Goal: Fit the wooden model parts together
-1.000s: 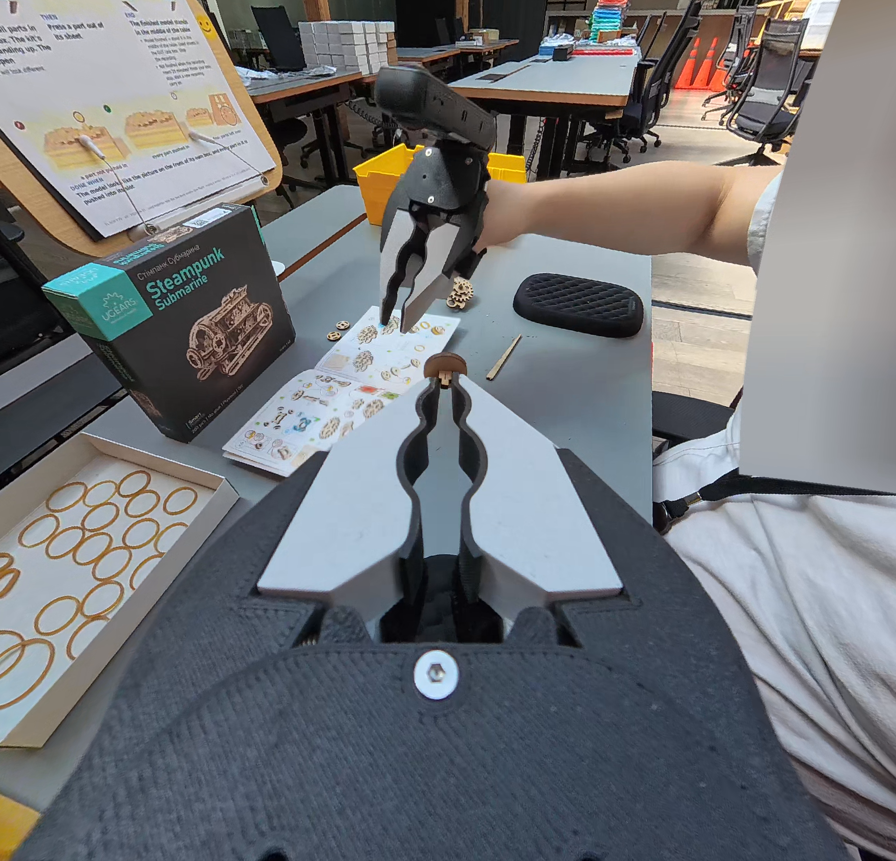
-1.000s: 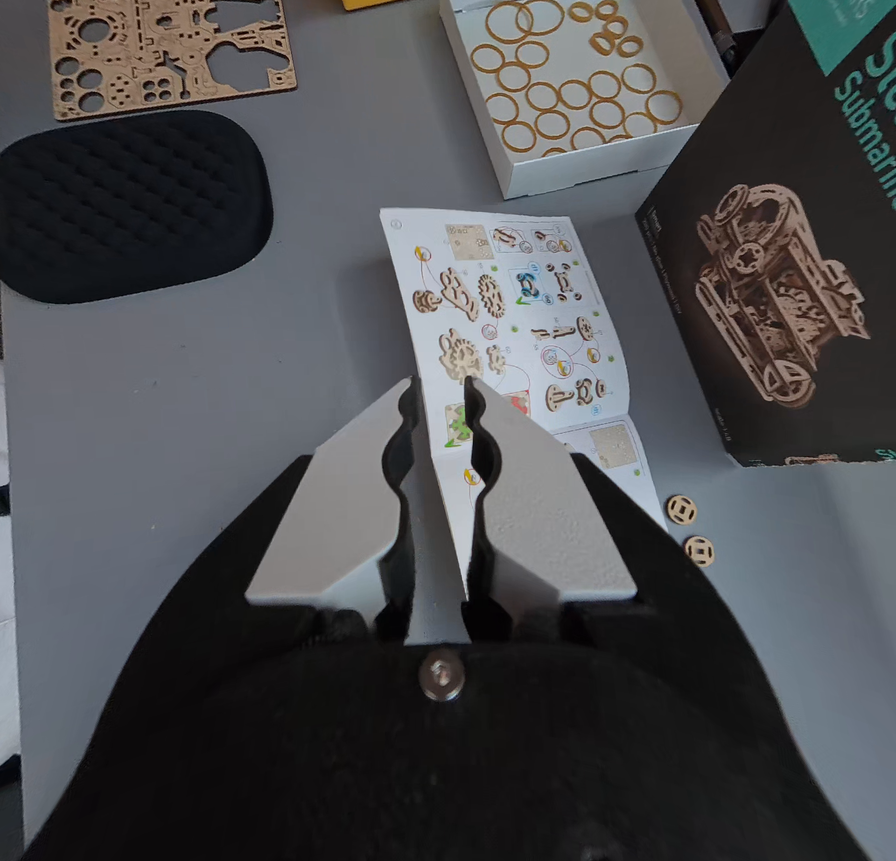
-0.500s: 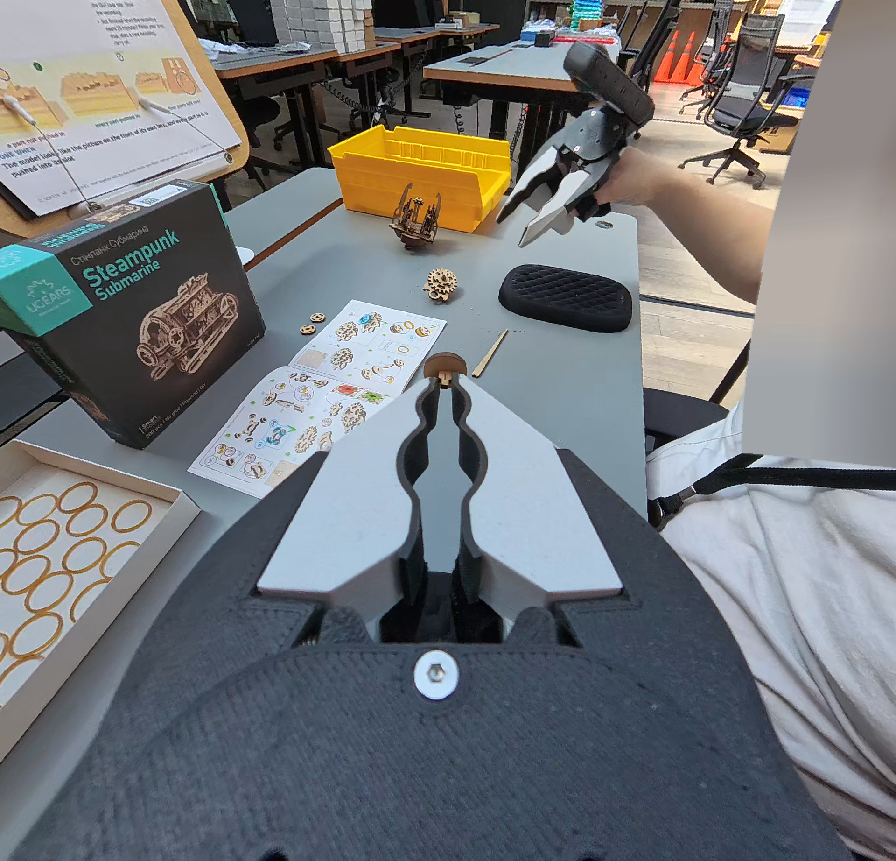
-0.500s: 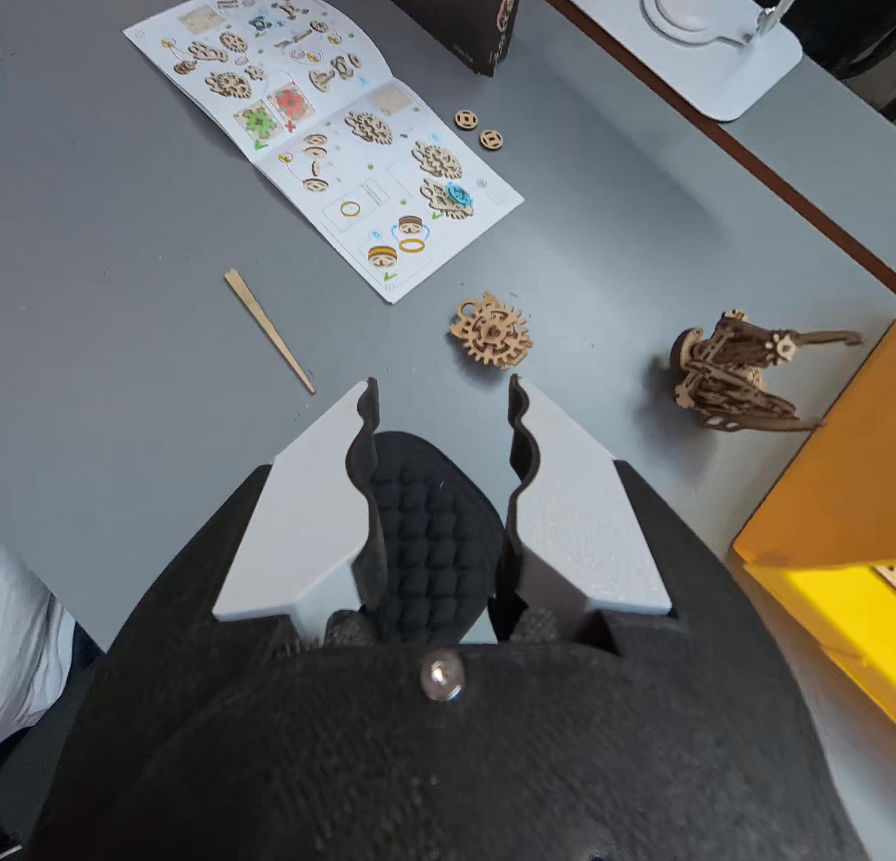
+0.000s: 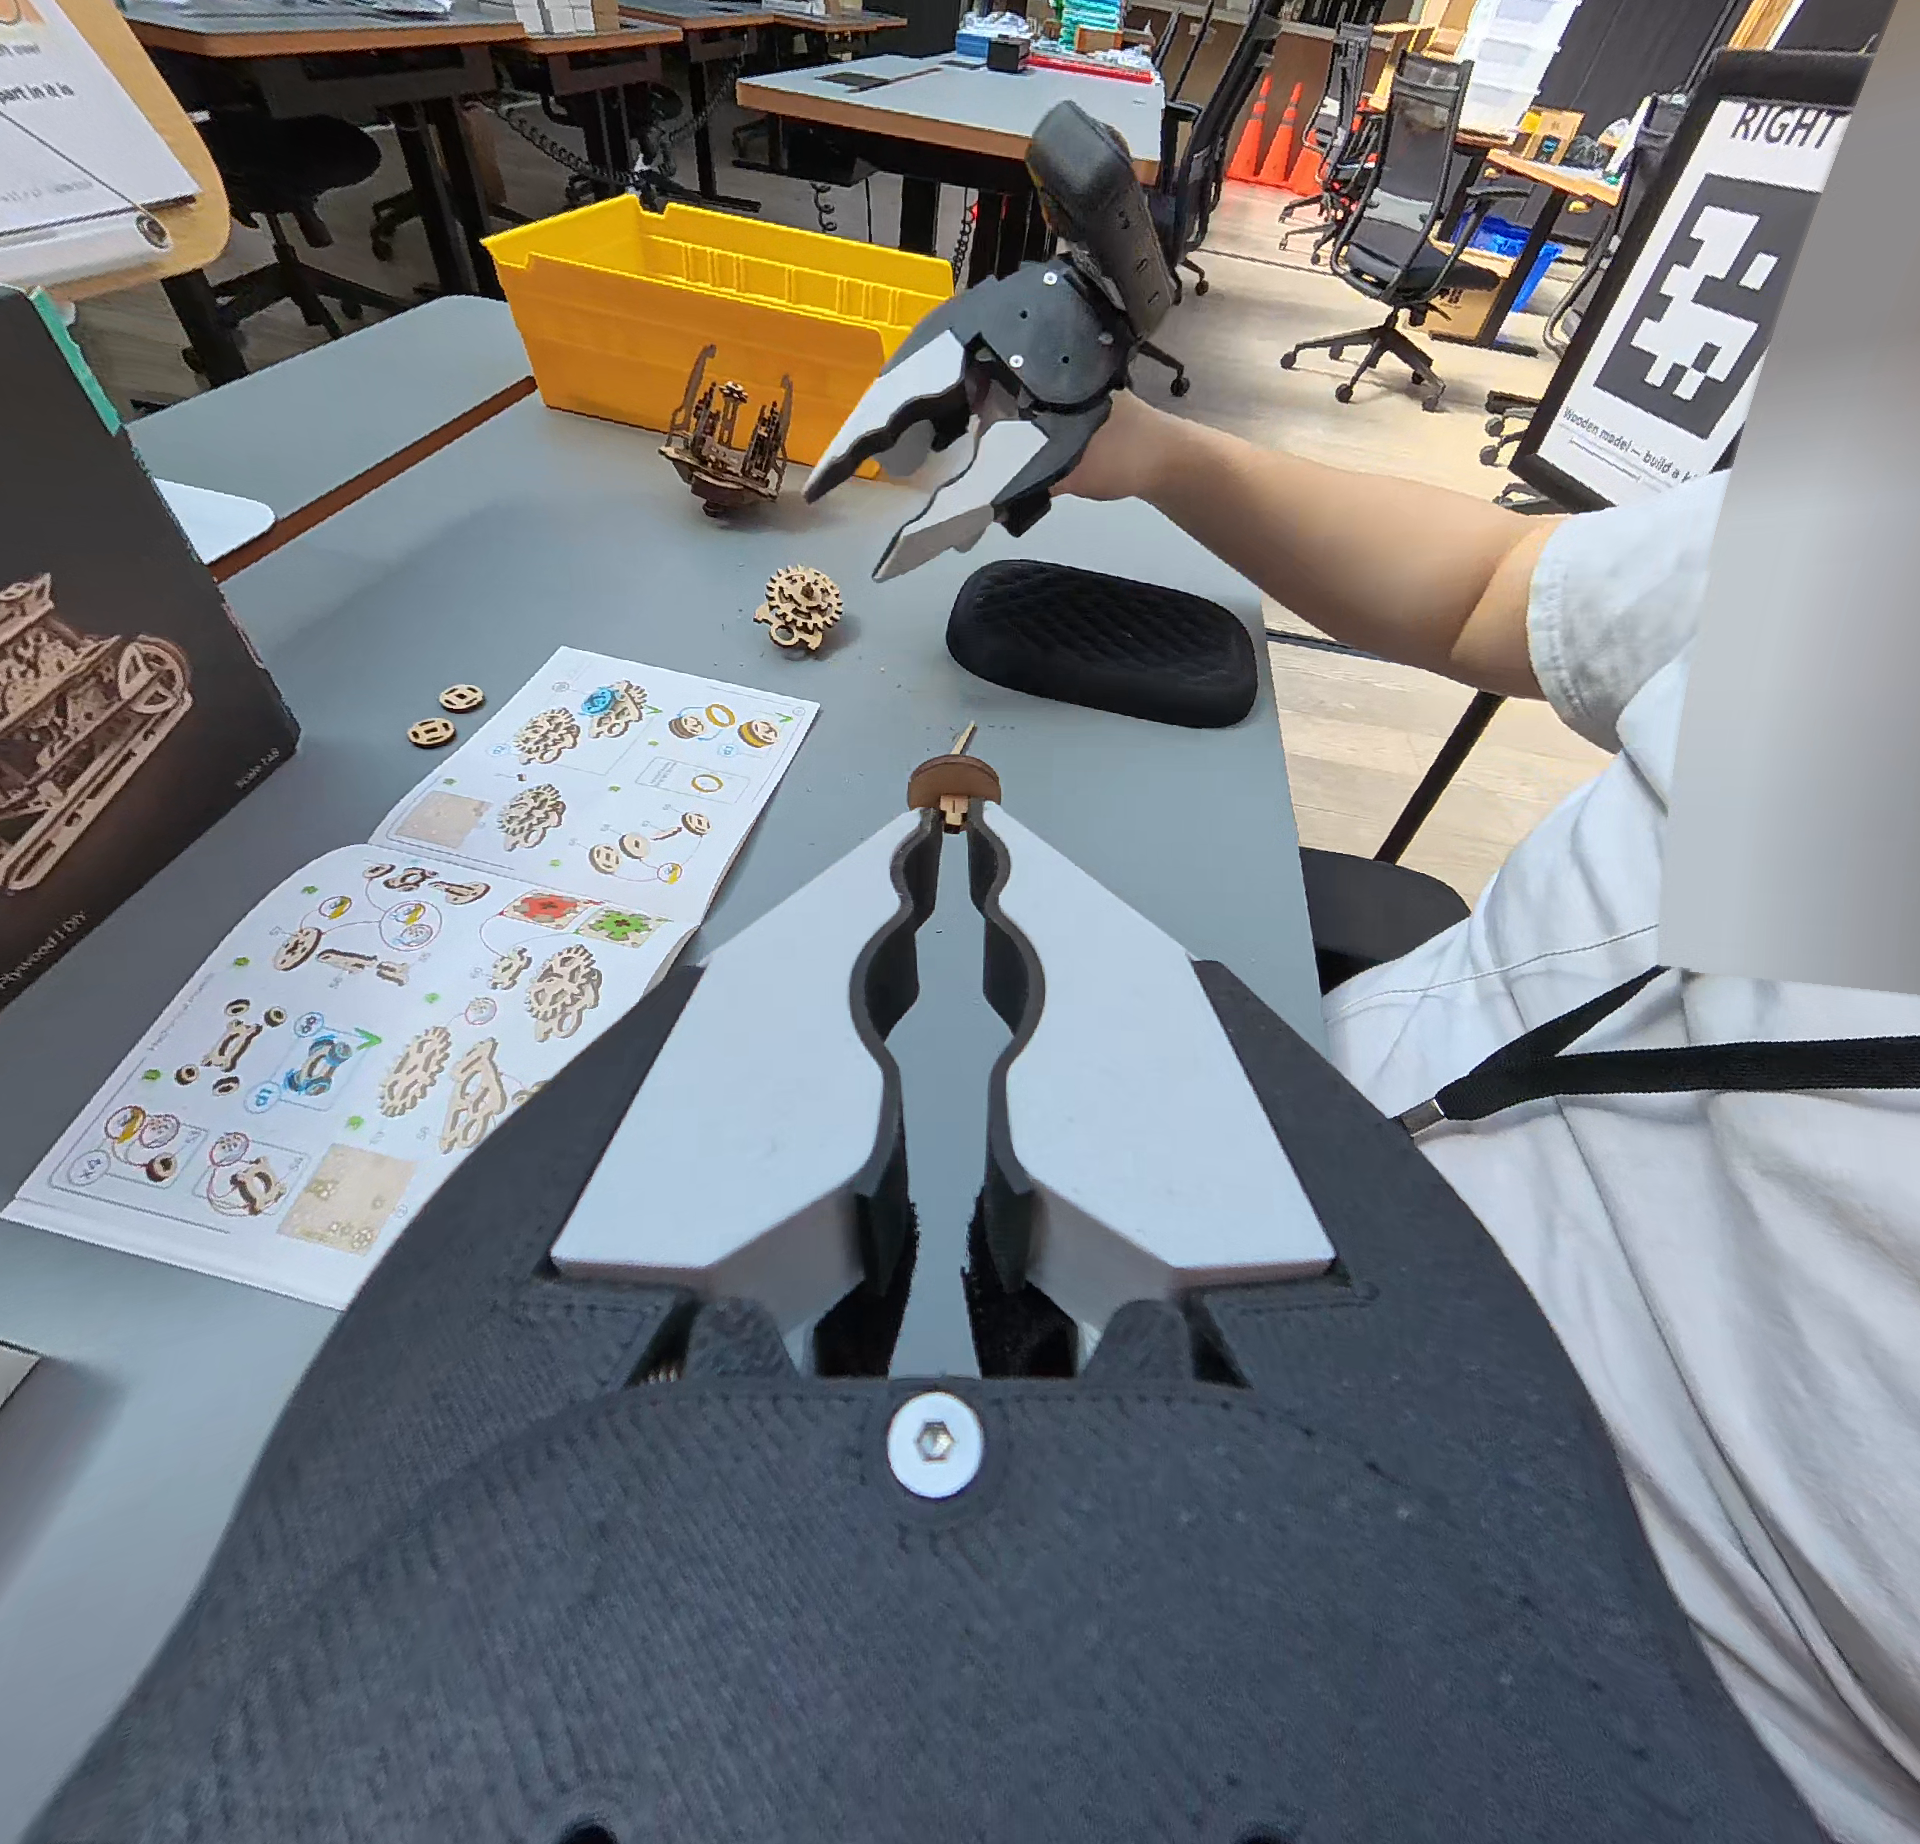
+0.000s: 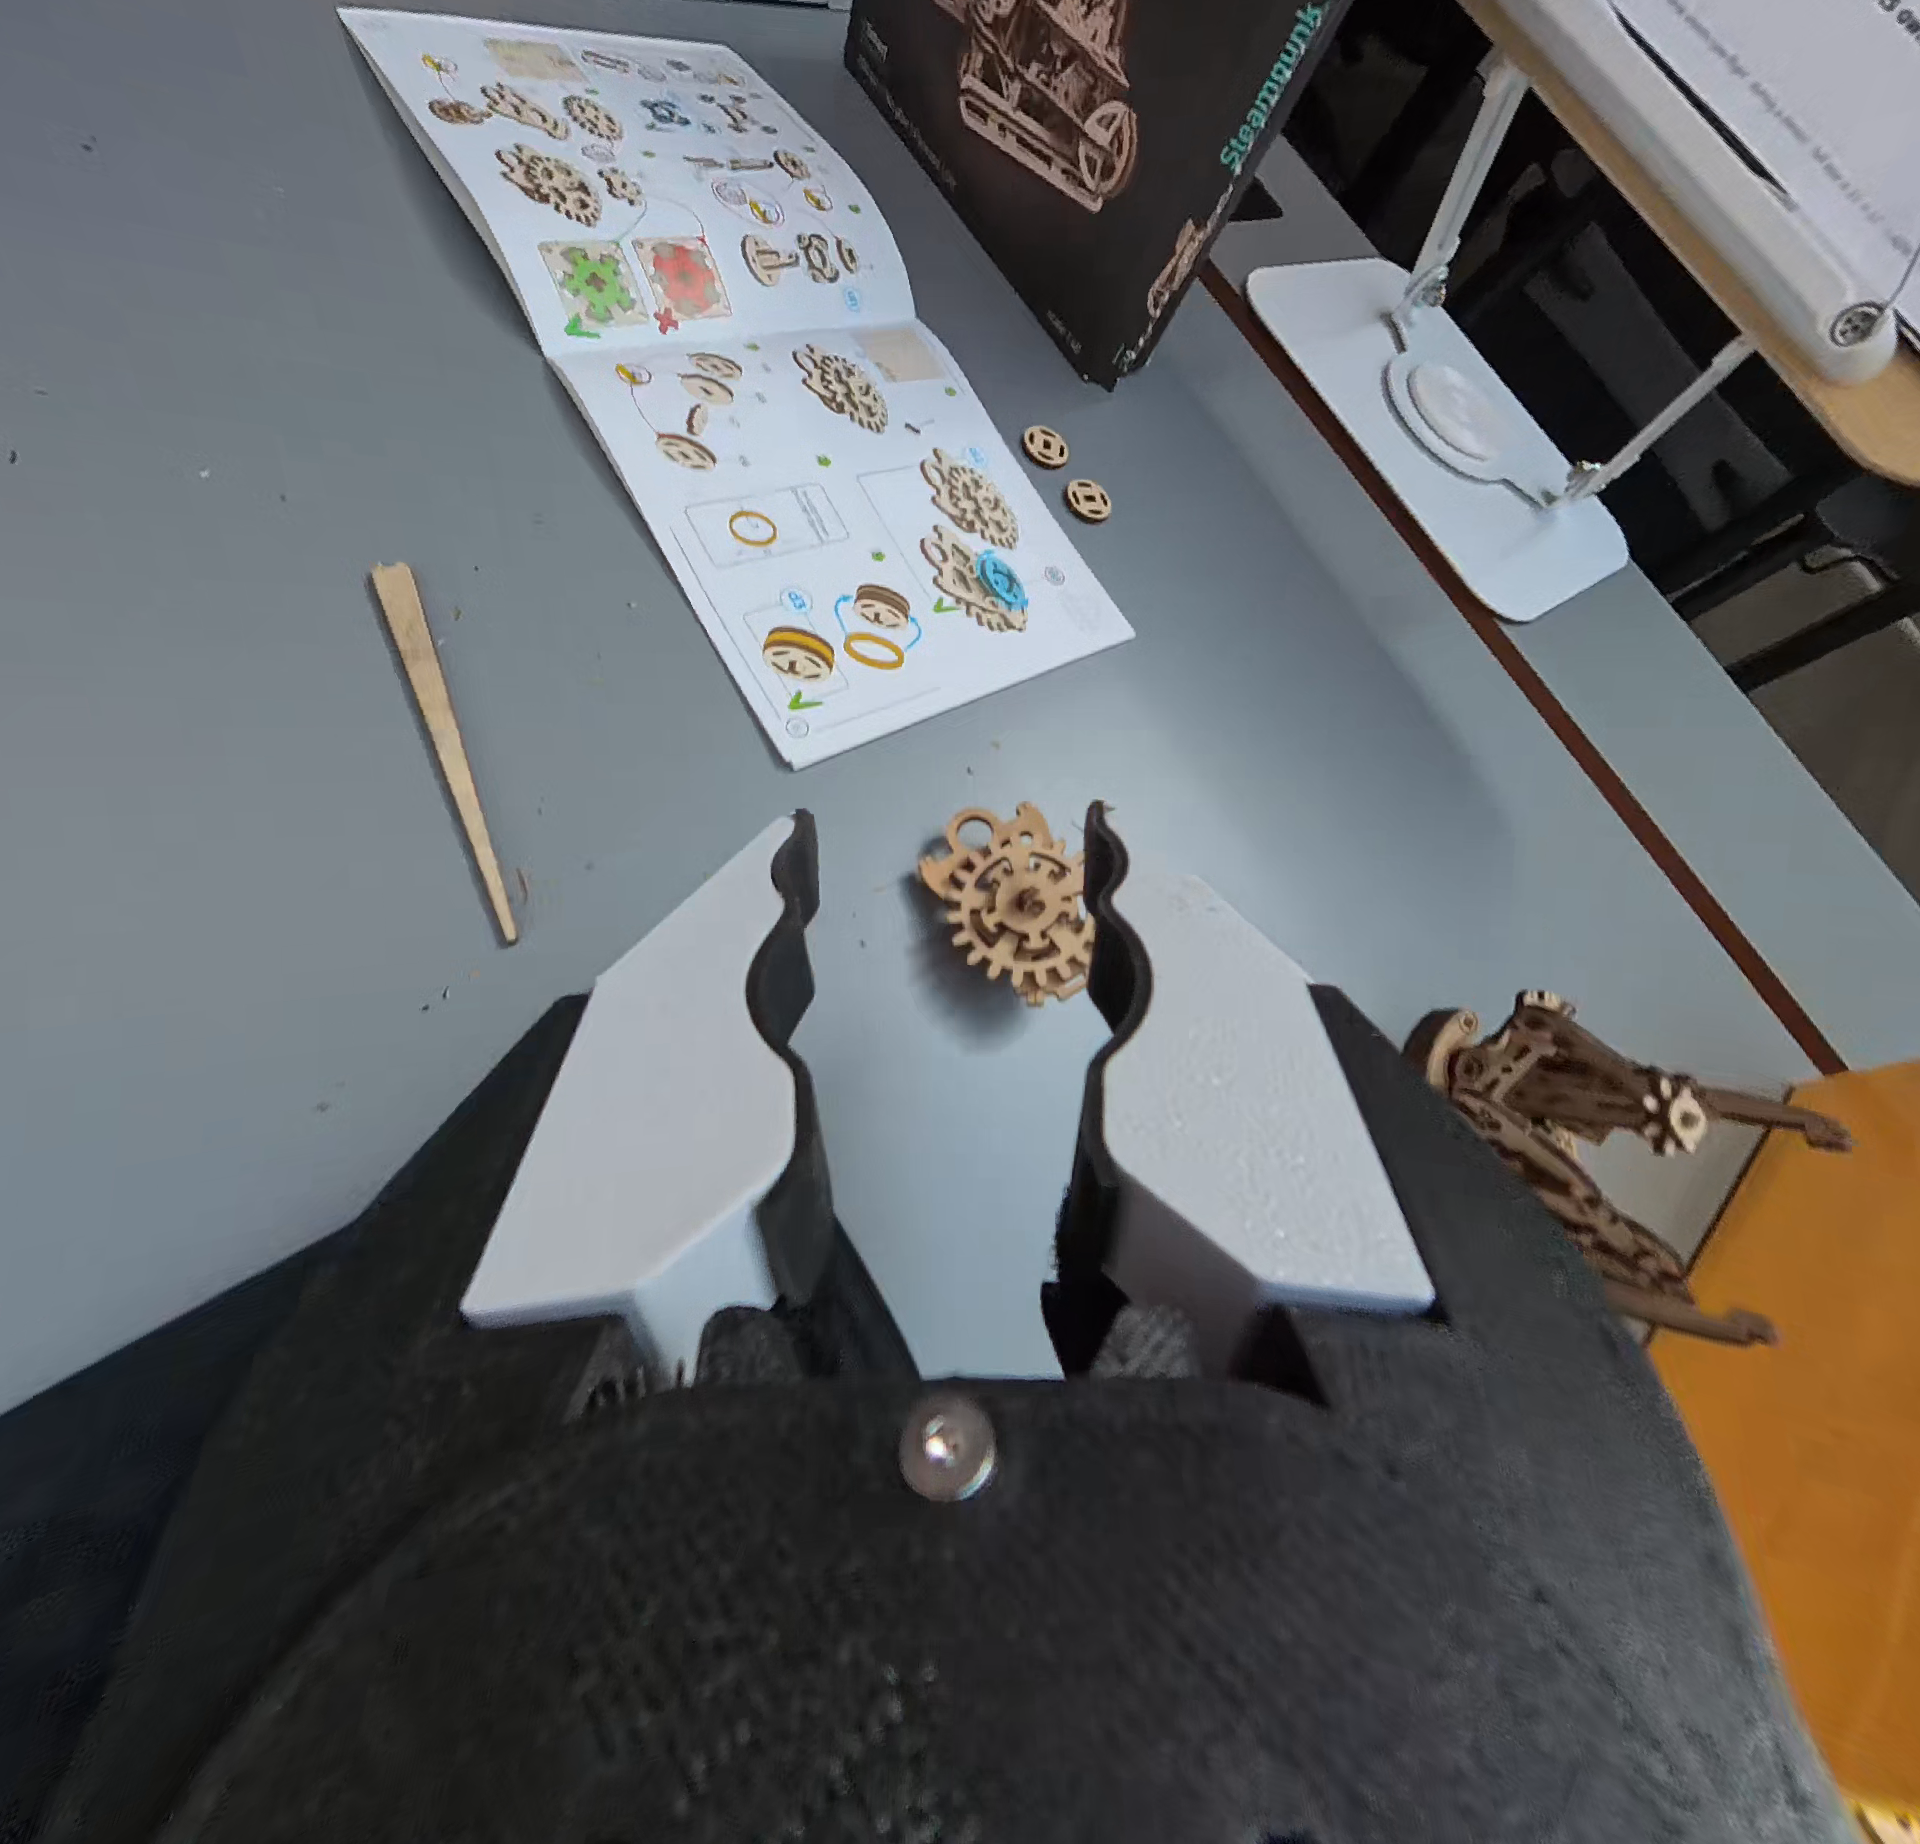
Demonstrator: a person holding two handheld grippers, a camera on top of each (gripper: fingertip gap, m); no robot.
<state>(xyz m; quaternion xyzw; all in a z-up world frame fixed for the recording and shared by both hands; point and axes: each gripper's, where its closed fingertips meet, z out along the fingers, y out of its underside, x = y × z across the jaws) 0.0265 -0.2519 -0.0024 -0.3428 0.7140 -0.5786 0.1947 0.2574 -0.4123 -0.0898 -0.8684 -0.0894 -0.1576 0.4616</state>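
The left gripper [image 5: 951,838] is closed on a small wooden peg with a round brown cap [image 5: 953,788], pinched at the very tips of its fingers and held above the grey table [image 5: 1091,838]. To its left on the table lies the open instruction booklet [image 5: 447,953], with two small wooden discs [image 5: 445,715] beside the booklet's far left edge and the dark kit box [image 5: 94,672] further left.

The right gripper [image 6: 945,838] hangs over the table with its jaws spread wide and nothing between the pads. The wooden gear assembly [image 6: 1013,906] lies flat on the table just below and between the fingertips, closer to the right finger, whose dark edge overlaps the gear's rim in the right wrist view; whether it touches cannot be told. In the left wrist view that gripper hovers above and to the right of the gear, tilted down toward it.

A part-built wooden model [image 6: 1558,1098] stands to the right of the gear, beside the yellow bin [image 5: 717,319]. A thin wooden stick [image 6: 442,745] lies to the left, well apart from the gear. A black textured pad [image 5: 1101,641] rests near the table's right edge.
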